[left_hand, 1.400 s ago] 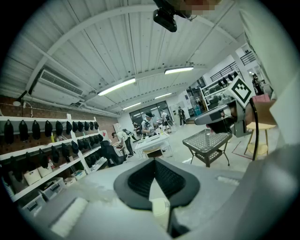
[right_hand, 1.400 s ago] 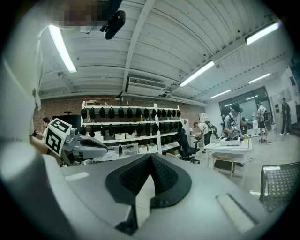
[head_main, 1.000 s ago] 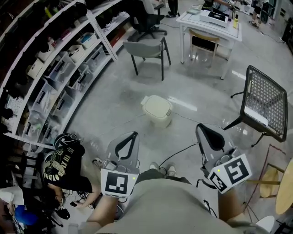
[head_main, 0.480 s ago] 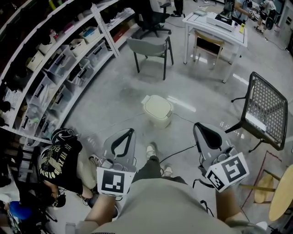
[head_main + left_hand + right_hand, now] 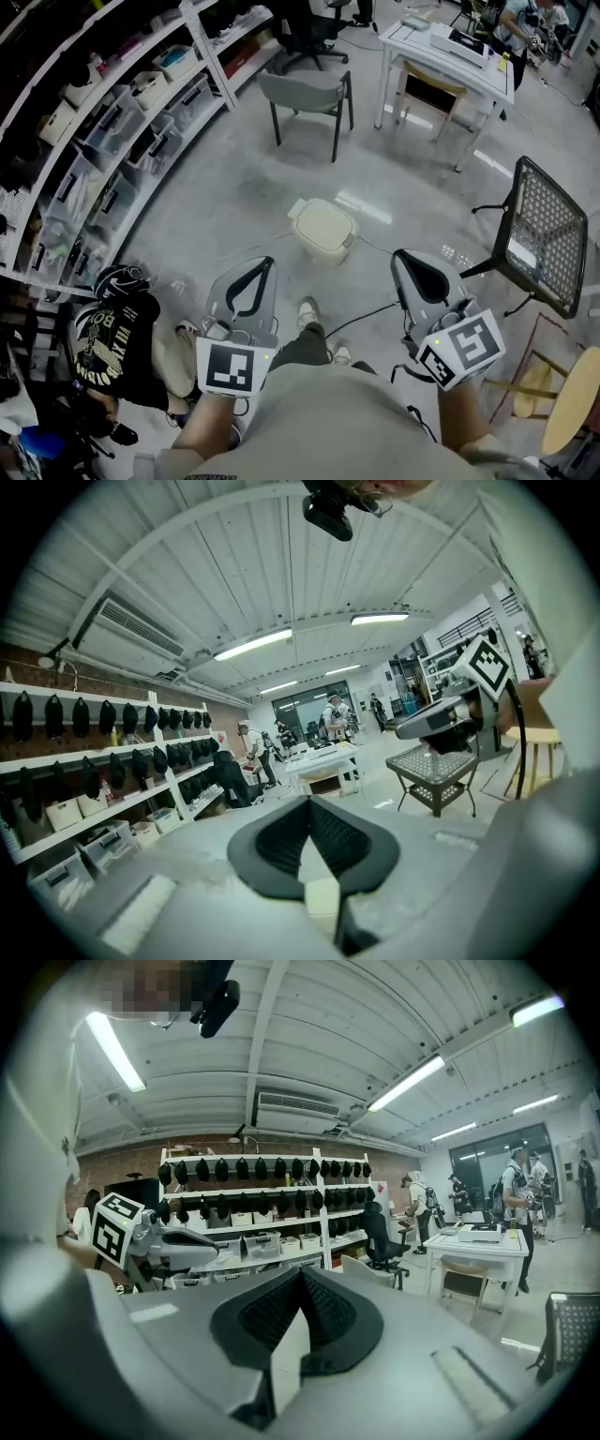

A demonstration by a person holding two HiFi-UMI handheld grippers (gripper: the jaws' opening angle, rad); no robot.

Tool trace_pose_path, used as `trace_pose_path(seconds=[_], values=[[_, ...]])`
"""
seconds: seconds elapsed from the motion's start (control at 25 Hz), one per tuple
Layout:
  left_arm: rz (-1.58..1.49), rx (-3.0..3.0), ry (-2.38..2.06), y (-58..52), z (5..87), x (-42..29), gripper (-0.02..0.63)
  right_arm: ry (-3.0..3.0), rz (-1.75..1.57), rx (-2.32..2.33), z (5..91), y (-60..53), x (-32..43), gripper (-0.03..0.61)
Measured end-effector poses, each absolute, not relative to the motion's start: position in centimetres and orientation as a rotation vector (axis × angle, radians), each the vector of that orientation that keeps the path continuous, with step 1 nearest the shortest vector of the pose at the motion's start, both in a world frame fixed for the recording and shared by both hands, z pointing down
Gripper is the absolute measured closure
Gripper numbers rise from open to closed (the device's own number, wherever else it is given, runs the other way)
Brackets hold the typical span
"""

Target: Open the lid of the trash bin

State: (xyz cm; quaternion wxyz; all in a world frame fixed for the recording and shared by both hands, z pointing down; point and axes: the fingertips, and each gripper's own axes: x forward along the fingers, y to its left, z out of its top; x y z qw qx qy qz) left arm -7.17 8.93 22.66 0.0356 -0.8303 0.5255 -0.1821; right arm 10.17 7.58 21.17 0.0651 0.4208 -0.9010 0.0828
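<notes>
The cream trash bin [image 5: 323,228] stands on the grey floor ahead of me in the head view, its lid down. My left gripper [image 5: 267,266] is held low at the left, short of the bin, jaws shut on nothing. My right gripper [image 5: 405,258] is held at the right, also short of the bin, its jaws together and empty. The left gripper [image 5: 307,802] and the right gripper [image 5: 300,1272] each look out level across the room in their own views, and the bin shows in neither.
A grey chair [image 5: 309,89] and a white table [image 5: 441,56] stand beyond the bin. A black mesh chair [image 5: 544,234] is at the right, shelving [image 5: 112,122] runs along the left. A person [image 5: 117,328] crouches at the lower left. A cable [image 5: 361,314] trails on the floor.
I have stepped a little forward; one shoe now shows ahead of me. Both grippers stay shut at about the same height. The bin's lid has not moved.
</notes>
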Motion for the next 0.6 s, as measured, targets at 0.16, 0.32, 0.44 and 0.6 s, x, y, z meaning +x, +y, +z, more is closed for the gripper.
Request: trace_pose_path(seconds=[0.16, 0.32, 0.44, 0.6], values=[[-0.546, -2.582, 1.596, 4.7, 23.2, -9.4, 0.611, -2.684, 0.265, 1.283, 21.7, 3.6, 7.6, 0.575], [-0.555, -2.615, 1.559, 0.7, 23.9, -11.7, 0.611, -2.644, 0.279, 1.333, 21.9, -0.5, 5.6, 0.575], [-0.548, -2.638, 1.529, -2.1, 24.2, -13.3, 0.611, -2.619, 0.284, 1.358, 22.2, -3.2, 4.2, 0.575], [-0.537, -2.654, 1.515, -4.3, 24.9, -15.0, 0.611, -2.596, 0.283, 1.395, 22.7, -5.5, 3.0, 0.575]])
